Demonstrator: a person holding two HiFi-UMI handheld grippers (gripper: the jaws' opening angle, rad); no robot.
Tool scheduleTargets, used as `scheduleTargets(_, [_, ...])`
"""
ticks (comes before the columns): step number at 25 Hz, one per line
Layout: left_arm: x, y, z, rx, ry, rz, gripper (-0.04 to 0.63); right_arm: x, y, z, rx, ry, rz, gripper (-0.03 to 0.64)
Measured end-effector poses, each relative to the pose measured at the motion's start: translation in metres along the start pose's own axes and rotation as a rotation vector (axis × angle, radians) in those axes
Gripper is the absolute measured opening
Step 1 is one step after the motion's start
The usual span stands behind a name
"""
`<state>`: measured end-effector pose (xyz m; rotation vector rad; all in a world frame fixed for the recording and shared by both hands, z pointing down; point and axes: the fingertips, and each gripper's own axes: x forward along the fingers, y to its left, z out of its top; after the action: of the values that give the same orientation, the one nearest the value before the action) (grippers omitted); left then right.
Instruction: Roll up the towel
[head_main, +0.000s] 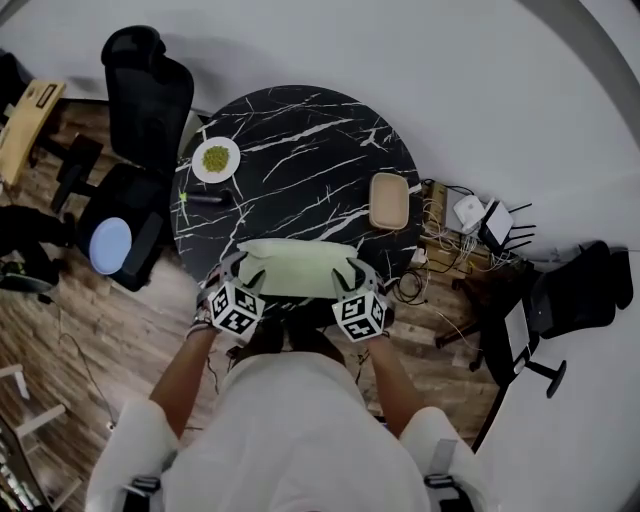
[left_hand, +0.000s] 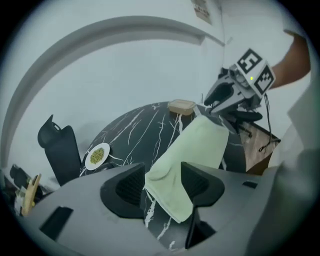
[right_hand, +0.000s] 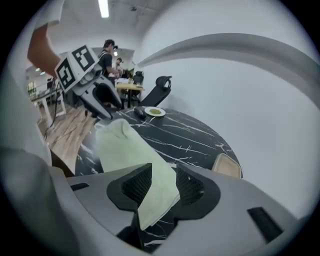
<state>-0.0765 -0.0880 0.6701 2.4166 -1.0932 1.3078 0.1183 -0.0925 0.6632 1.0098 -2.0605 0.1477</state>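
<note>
Round black marble table (head_main: 300, 140), pale green cloth towel (head_main: 295, 268) lying along the tabletop's near edge, left gripper (left_hand: 163, 182) and right gripper (right_hand: 162, 182) with jaws apart around the towel's ends, not squeezing, small white plate (head_main: 215, 159) near the far left edge.

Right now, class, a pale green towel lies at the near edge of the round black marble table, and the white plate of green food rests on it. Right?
No. The white plate of green food is not on the pale green towel; it stands apart on the bare black marble table, toward its far left edge, as the head view shows. The rest is right.
</note>
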Motion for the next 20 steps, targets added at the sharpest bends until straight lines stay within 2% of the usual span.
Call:
scheduleTargets(3, [-0.031,0.001,0.016,-0.134,-0.114,0.014,0.139,-0.028,-0.008,0.018,0.156,-0.123,-0.014,0.078])
scheduleTargets(6, [-0.060,0.005,0.041,-0.262,-0.236,0.018,0.017,-0.055,-0.022,0.047,0.232,-0.240,-0.061,0.016])
scheduleTargets(8, [-0.078,0.002,0.065,-0.310,-0.327,-0.011,0.008,-0.071,-0.029,0.068,0.245,-0.304,-0.076,-0.005])
scheduleTargets(11, [-0.104,-0.002,0.100,-0.315,-0.430,-0.040,0.005,-0.094,-0.029,0.103,0.241,-0.394,-0.038,-0.006])
scheduleTargets(15, [-0.141,-0.001,0.138,-0.293,-0.565,-0.042,0.005,-0.134,-0.024,0.153,0.271,-0.605,0.042,-0.006])
scheduleTargets(18, [-0.178,0.007,0.170,-0.254,-0.694,-0.002,0.003,-0.167,-0.033,0.187,0.250,-0.717,0.031,-0.008])
scheduleTargets(20, [-0.203,0.019,0.188,-0.260,-0.777,0.018,0.003,-0.185,-0.040,0.205,0.227,-0.776,0.015,-0.008])
